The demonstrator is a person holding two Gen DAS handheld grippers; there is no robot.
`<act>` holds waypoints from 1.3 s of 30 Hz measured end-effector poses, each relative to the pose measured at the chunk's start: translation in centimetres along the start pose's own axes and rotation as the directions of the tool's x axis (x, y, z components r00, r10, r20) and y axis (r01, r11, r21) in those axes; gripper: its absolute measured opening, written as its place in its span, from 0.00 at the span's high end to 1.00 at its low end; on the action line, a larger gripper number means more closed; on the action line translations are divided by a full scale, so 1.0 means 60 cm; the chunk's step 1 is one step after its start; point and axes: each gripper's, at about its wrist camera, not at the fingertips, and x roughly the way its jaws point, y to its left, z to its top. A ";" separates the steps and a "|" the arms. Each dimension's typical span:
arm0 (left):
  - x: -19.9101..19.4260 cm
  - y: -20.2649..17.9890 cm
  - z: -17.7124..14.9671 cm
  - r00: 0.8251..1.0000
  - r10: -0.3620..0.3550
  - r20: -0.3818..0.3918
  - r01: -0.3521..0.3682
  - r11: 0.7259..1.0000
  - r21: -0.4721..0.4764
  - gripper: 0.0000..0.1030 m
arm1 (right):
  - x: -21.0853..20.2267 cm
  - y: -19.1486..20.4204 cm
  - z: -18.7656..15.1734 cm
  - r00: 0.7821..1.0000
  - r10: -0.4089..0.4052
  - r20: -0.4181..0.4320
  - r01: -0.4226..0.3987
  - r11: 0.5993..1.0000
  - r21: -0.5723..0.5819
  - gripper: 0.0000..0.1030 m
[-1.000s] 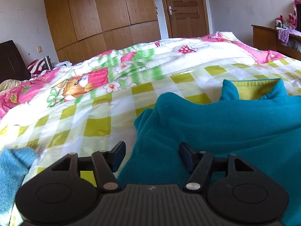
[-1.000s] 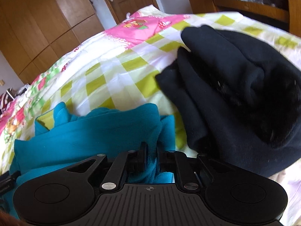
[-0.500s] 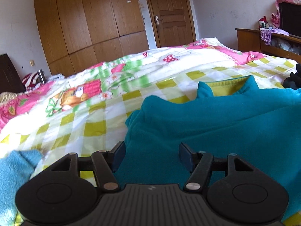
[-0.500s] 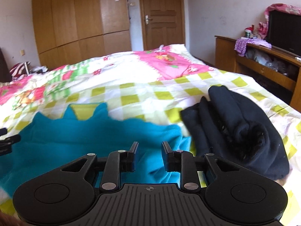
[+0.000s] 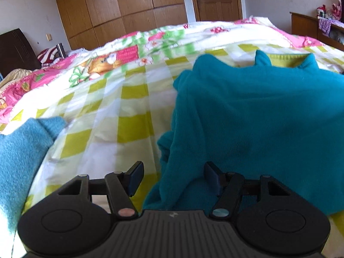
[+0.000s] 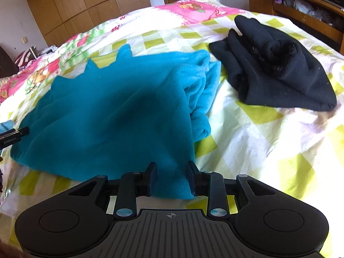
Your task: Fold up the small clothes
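A teal fleece garment point(image 5: 258, 118) point(image 6: 107, 111) lies spread on the checked quilt point(image 5: 129, 107), its yellow-lined collar at the far end. My left gripper point(image 5: 173, 172) stands wide at the garment's near left edge, its jaws closing a little. A fold of fleece lies between the fingers, and the pads do not press on it. My right gripper point(image 6: 172, 172) is at the near right corner with its jaws opening; the corner lies loose between the fingers. One left finger point(image 6: 15, 135) shows at the left edge of the right wrist view.
A crumpled black garment point(image 6: 279, 71) lies to the right of the teal one. A light blue cloth point(image 5: 19, 157) sits at the near left. A wooden cabinet point(image 6: 301, 6) stands beyond the bed's right side, wardrobe doors point(image 5: 129, 6) behind.
My right gripper was shut on the teal fleece; its fingers have spread and it has drawn back toward the near corner. My left gripper has shifted left and lower along the edge.
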 end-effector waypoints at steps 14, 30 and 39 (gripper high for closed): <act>-0.094 0.001 0.021 0.993 0.040 0.109 -0.048 0.996 0.070 0.32 | -0.053 0.011 0.004 1.000 -0.026 -0.014 0.024 0.993 -0.115 0.82; -0.072 -0.101 0.046 0.978 -0.169 0.120 0.150 0.977 0.149 0.31 | -0.006 -0.029 0.028 0.995 0.098 -0.028 -0.098 0.995 -0.001 0.96; -0.069 -0.111 0.047 0.978 -0.178 0.107 0.161 0.975 0.155 0.31 | -0.038 -0.056 0.027 0.989 0.147 -0.024 -0.147 0.989 0.024 1.00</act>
